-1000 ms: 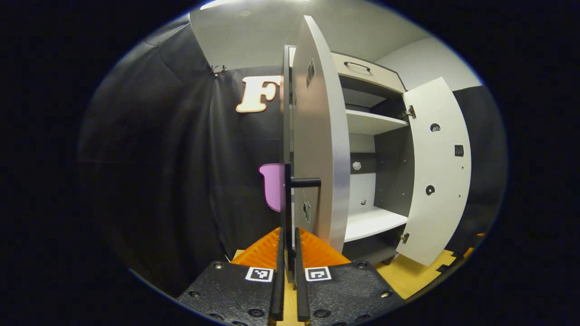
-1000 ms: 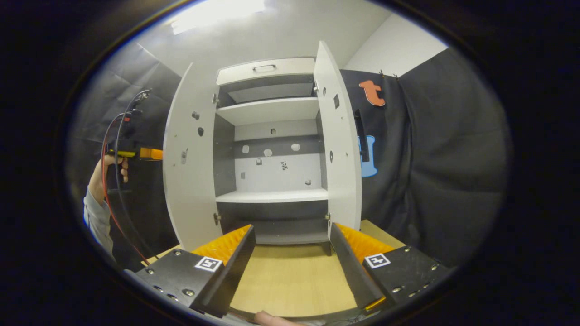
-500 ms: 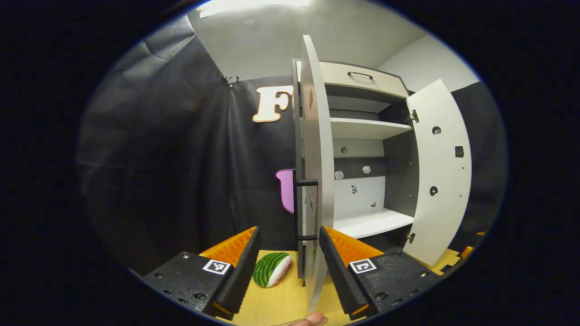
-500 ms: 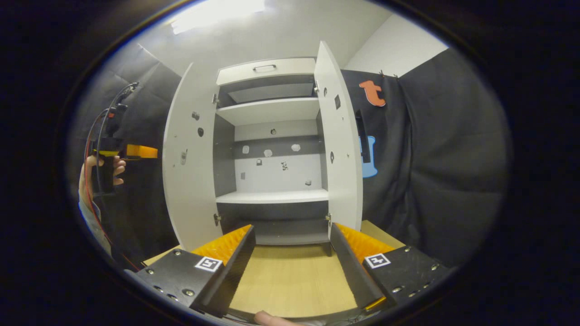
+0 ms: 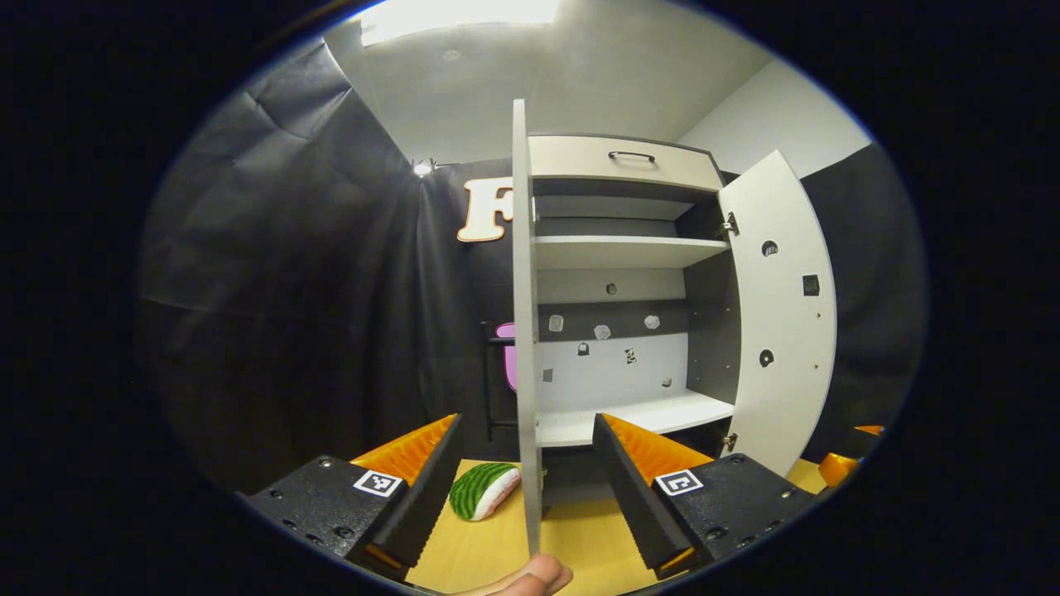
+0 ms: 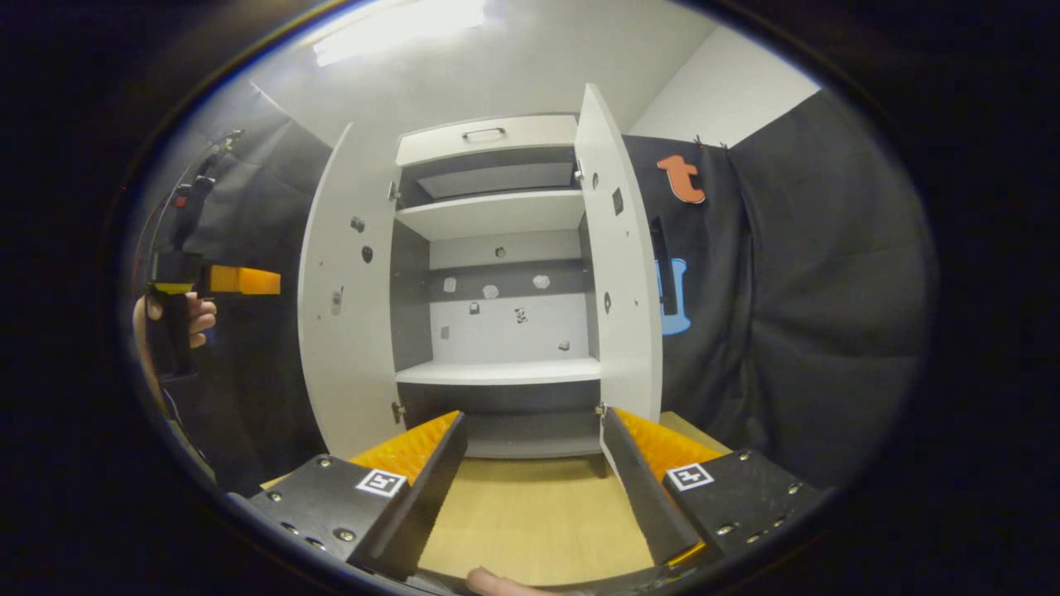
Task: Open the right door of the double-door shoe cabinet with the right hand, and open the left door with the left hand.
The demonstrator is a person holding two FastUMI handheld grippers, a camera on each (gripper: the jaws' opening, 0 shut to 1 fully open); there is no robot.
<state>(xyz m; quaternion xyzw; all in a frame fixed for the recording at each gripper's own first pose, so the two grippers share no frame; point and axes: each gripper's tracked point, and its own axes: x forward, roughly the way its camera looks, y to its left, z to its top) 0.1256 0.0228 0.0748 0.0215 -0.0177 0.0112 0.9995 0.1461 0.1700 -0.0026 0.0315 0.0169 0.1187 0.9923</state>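
The shoe cabinet stands with both doors swung wide and bare shelves inside. In the right gripper view its left door and right door frame the opening, and my right gripper is open, a short way in front with nothing between its fingers. Far left there, a hand holds the left gripper. In the left gripper view the left door shows edge-on, its dark handle behind it. My left gripper is open and drawn back from the door, which it does not touch.
A watermelon-slice toy lies on the wooden surface left of the left door. A drawer with a handle tops the cabinet. Black cloth walls close in on both sides. The right door juts out toward me.
My left gripper was shut on the left door's handle; it has opened, let go and backed away, and the door now stands wider. The right gripper has barely moved.
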